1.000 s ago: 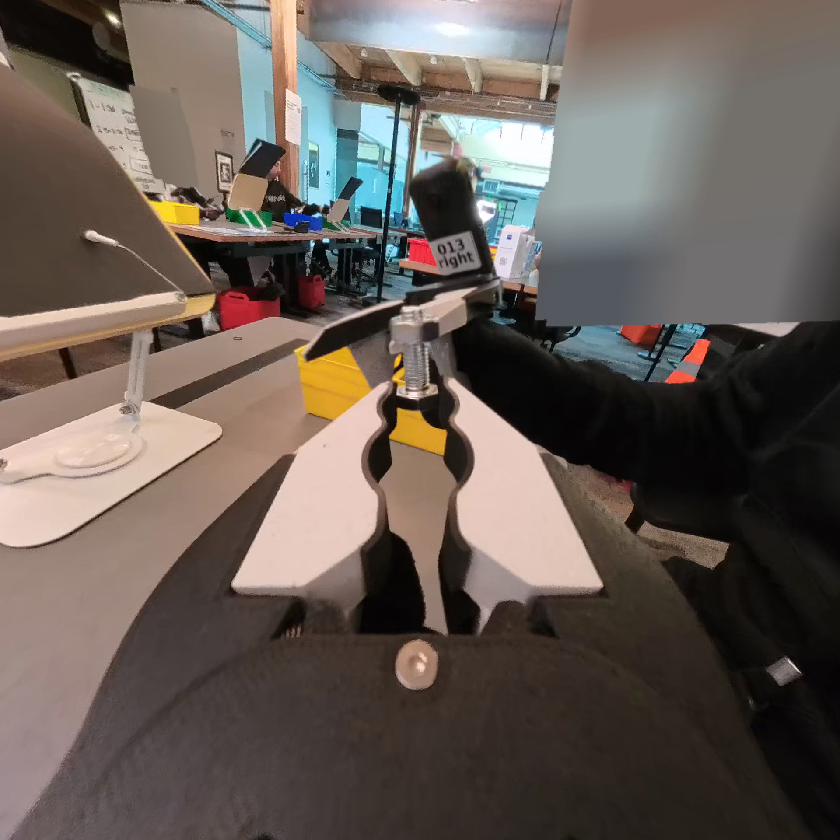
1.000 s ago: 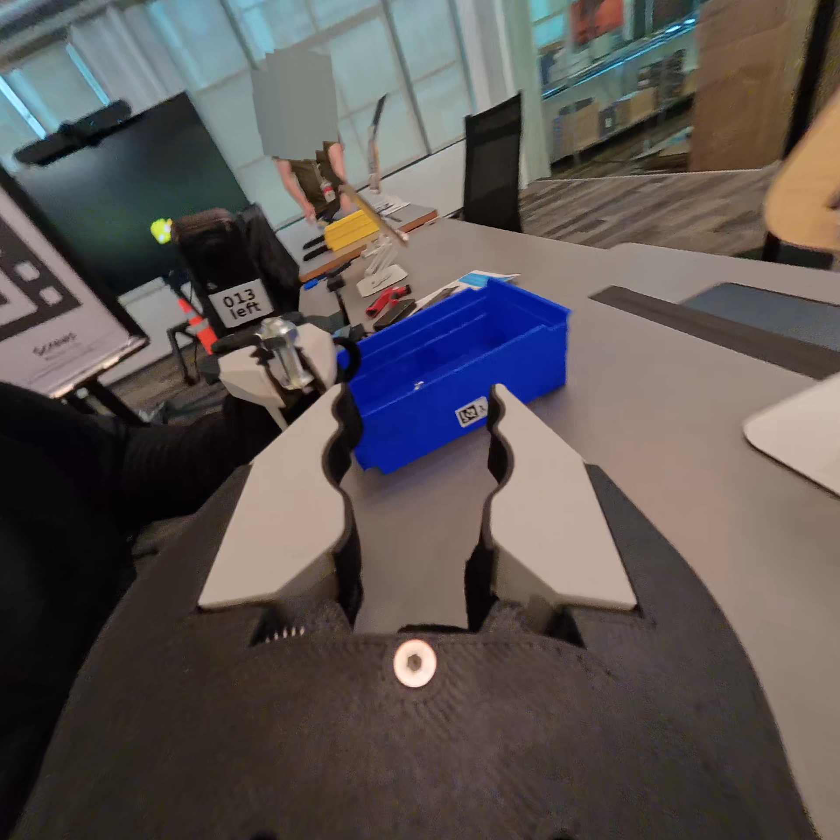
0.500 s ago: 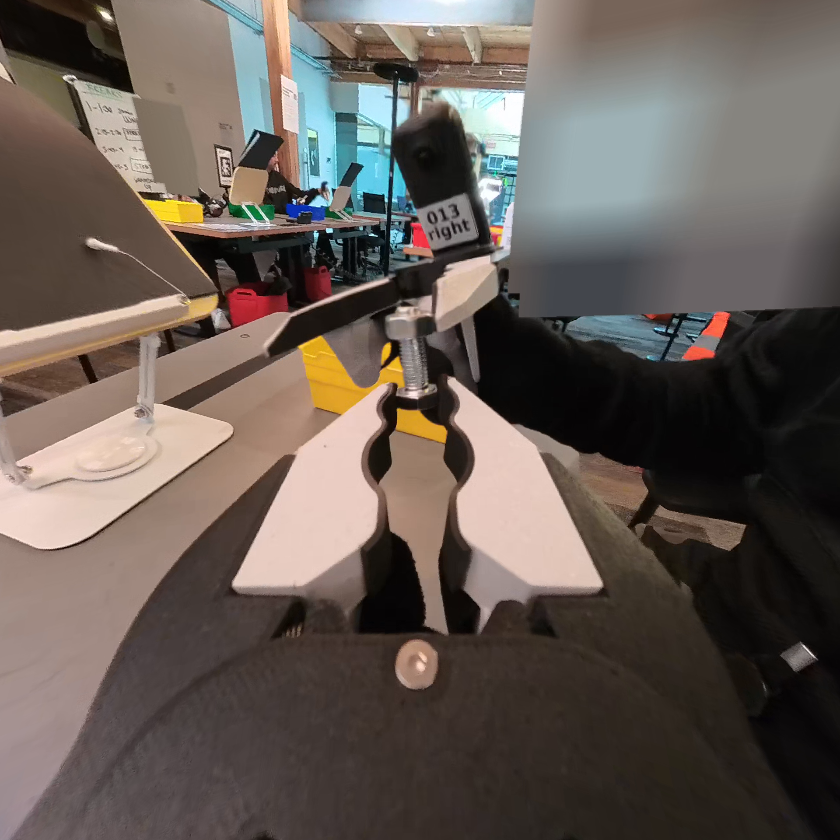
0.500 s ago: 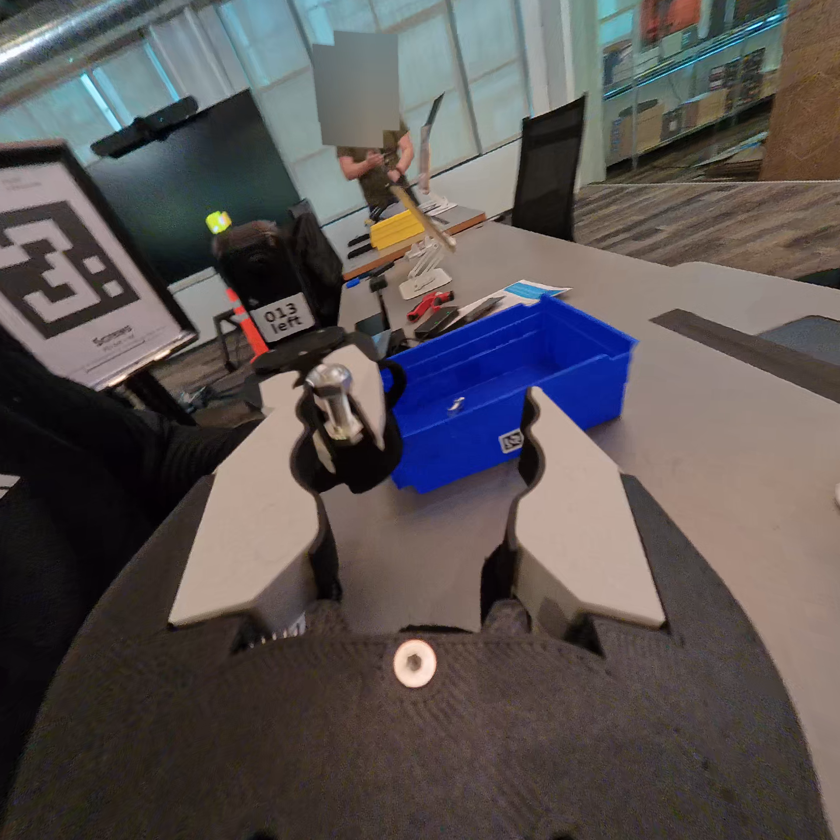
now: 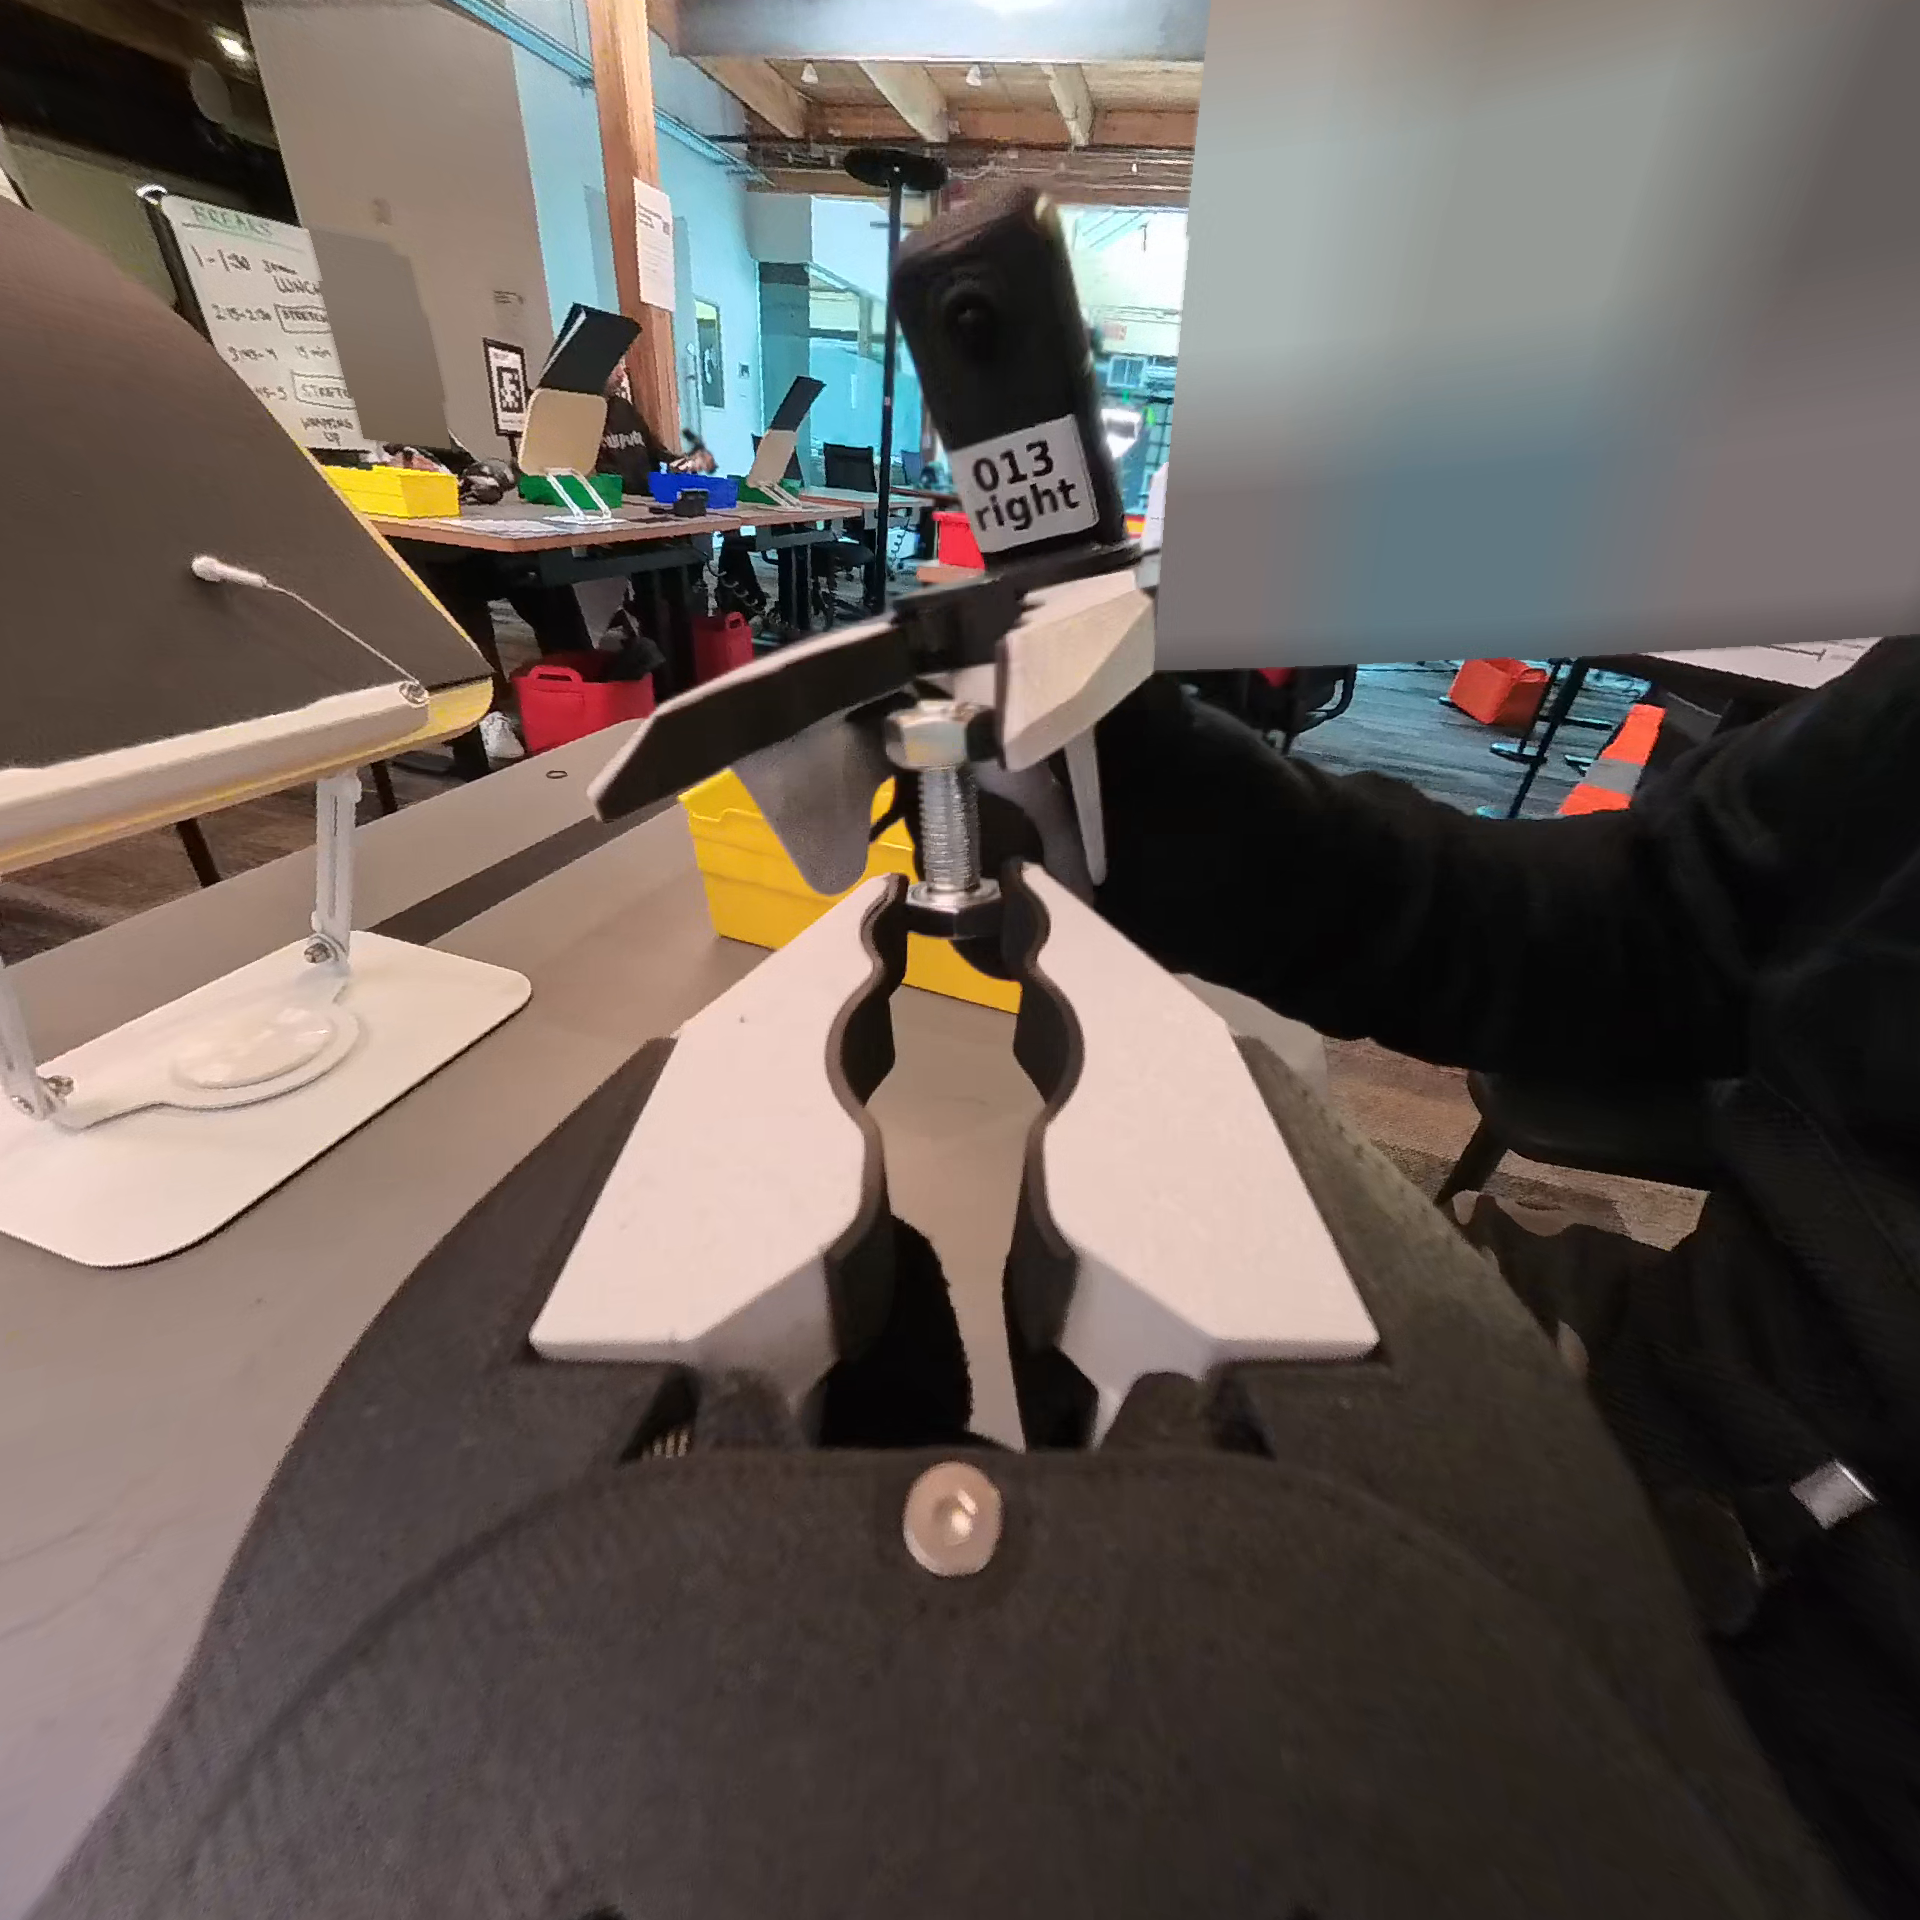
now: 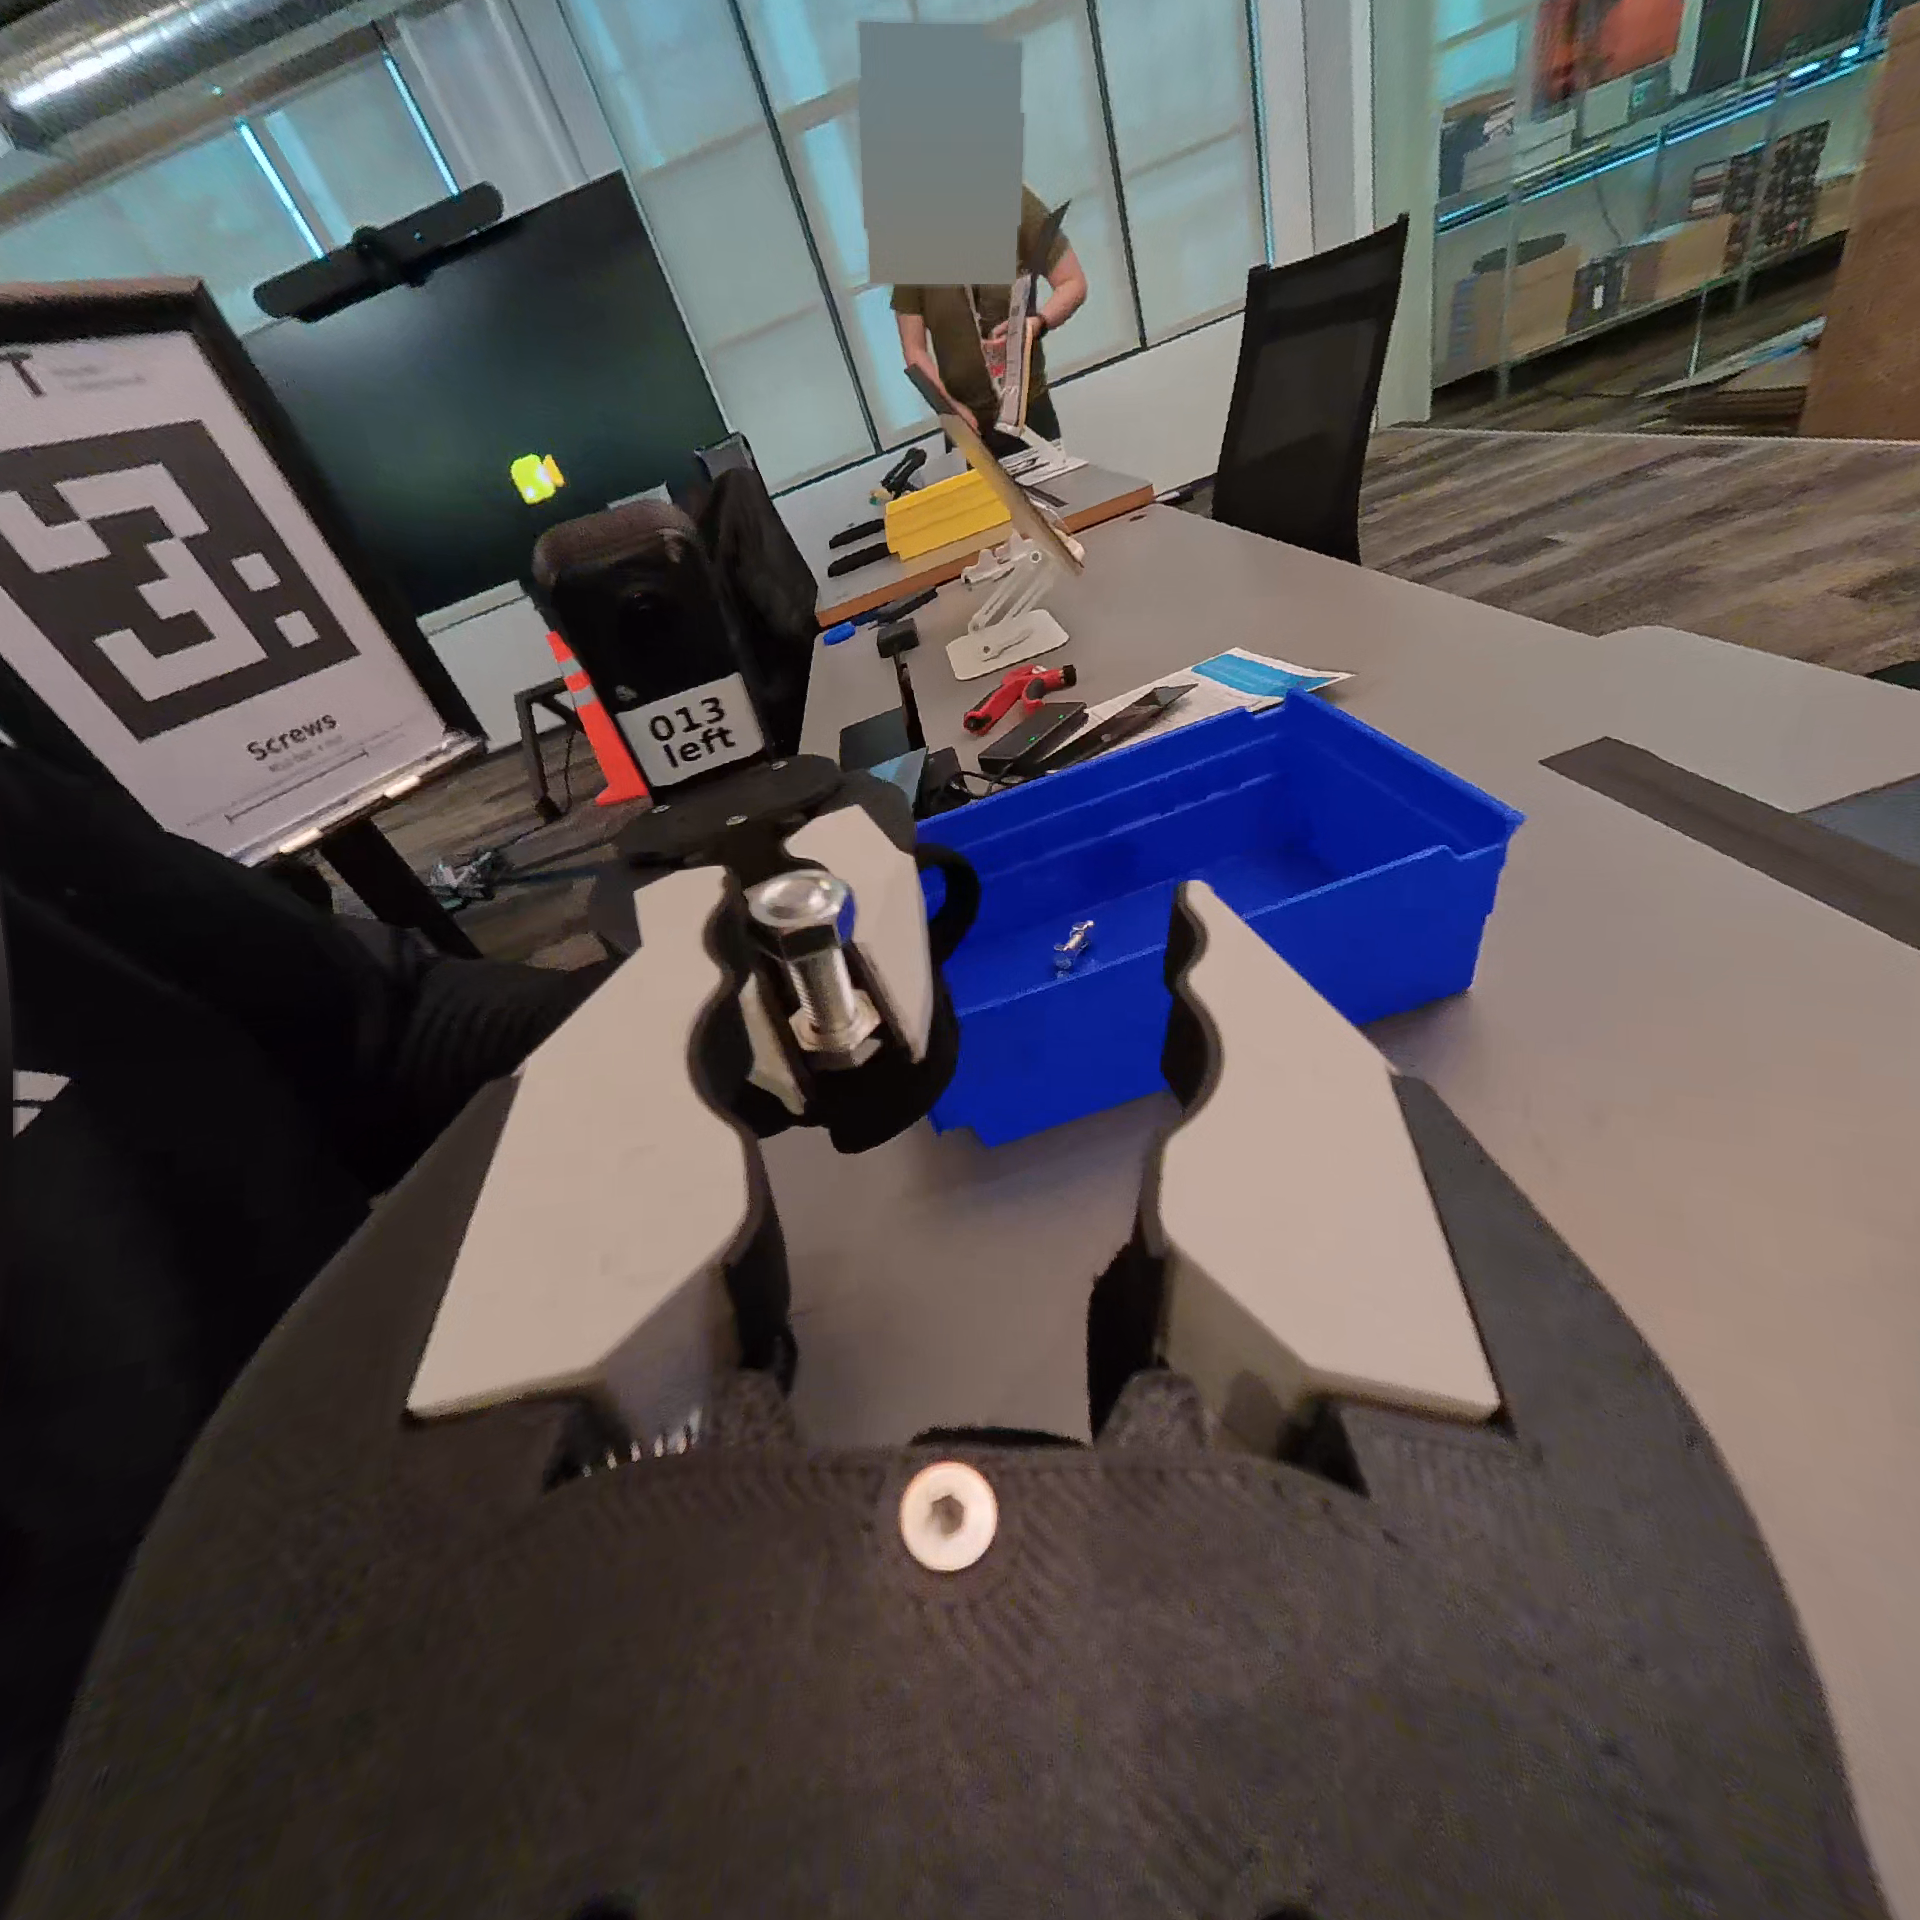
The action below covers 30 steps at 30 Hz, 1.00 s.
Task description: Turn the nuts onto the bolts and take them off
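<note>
Left wrist view: our left hand-held gripper [image 5: 951,914] is clamped on the nut [image 5: 951,896] at the low end of the upright bolt [image 5: 948,821]. Over the last second the right hand-held gripper [image 5: 883,717] has swung in from the far side, and its spread fingers now straddle the bolt head without pinching it. We judge that it is about to close on the head and turn the bolt against the held nut, whether on or off we cannot tell.

Beyond the bolt, a yellow bin [image 5: 769,883] stands on the grey bench [image 5: 208,1403]; its contents are hidden. At far left stands a white tablet stand [image 5: 249,1049].

Right wrist view: the bolt [image 6: 816,966], formerly off to the far left, now sits just inside the left finger [image 6: 613,1101] of our right hand-held gripper [image 6: 951,945], whose fingers stand wide apart. To its right, the blue bin [image 6: 1382,935] is nearly empty; one small metal piece [image 6: 1070,940] lies on its floor, too small to name.
</note>
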Motion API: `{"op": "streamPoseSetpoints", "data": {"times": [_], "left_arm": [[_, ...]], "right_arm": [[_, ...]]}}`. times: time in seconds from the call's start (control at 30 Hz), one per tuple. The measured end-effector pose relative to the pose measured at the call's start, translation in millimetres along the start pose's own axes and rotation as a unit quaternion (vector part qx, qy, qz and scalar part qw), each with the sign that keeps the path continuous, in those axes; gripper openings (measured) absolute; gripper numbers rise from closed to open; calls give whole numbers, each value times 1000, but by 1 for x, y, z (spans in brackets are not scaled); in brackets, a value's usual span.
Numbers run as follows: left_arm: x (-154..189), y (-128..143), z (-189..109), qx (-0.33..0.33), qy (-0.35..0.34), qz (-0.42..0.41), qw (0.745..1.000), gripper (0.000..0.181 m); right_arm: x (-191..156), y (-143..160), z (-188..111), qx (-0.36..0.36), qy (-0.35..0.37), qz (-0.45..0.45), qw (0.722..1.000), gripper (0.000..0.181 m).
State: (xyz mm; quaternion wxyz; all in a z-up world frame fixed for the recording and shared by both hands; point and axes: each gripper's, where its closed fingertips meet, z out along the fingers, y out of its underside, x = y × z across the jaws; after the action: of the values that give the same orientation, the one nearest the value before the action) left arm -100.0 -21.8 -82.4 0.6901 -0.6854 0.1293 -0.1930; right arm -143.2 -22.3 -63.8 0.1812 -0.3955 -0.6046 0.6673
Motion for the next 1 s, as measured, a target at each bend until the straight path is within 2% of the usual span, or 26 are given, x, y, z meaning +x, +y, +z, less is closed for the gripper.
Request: {"op": "streamPoseSetpoints", "data": {"times": [0.07, 0.13, 0.23, 0.37, 0.5, 0.57, 0.6, 0.63, 0.67, 0.73, 0.77, 0.83, 1.0], "left_arm": [[-3, -3, -3, 1, -8, 3, 1000, 16], [-4, -9, -7, 17, -5, 0, 1000, 16], [-7, -7, -8, 9, -10, 2, 1000, 16], [-7, 1, -4, 2, -10, -6, 1000, 16], [-3, 1, -1, -2, -5, 2, 1000, 16], [-1, -3, -2, 2, -3, 5, 1000, 16], [-2, -4, -3, 1, -7, 6, 1000, 16], [-3, -6, -5, 6, -9, 6, 1000, 16], [-3, -10, -8, 15, -4, 4, 1000, 16], [-6, -10, -9, 12, -9, 7, 1000, 16], [-6, -9, -9, 9, -11, 10, 1000, 16], [-7, -6, -8, 8, -11, 5, 1000, 16], [-4, -1, -3, -1, -8, 7, 1000, 16]], "right_arm": [[9, 0, -8, 10, 11, 13, 1000, 86], [28, 3, -26, 17, 46, 18, 999, 59], [48, 13, -43, 12, 73, 39, 996, 71], [14, 3, -22, 15, 21, 7, 1000, 82], [-5, -3, 0, 6, -10, -5, 1000, 83], [2, -2, 0, 2, -1, -3, 1000, 82], [7, -1, -4, 5, 5, 3, 1000, 89], [14, -1, -10, 10, 14, 10, 1000, 85], [24, 2, -17, 8, 35, 11, 999, 65], [46, 11, -32, 2, 76, 13, 997, 73], [50, 13, -35, 3, 74, 24, 997, 77], [39, 6, -34, 17, 51, 22, 998, 79], [-1, -8, -8, 13, 1, -25, 1000, 84]]}}
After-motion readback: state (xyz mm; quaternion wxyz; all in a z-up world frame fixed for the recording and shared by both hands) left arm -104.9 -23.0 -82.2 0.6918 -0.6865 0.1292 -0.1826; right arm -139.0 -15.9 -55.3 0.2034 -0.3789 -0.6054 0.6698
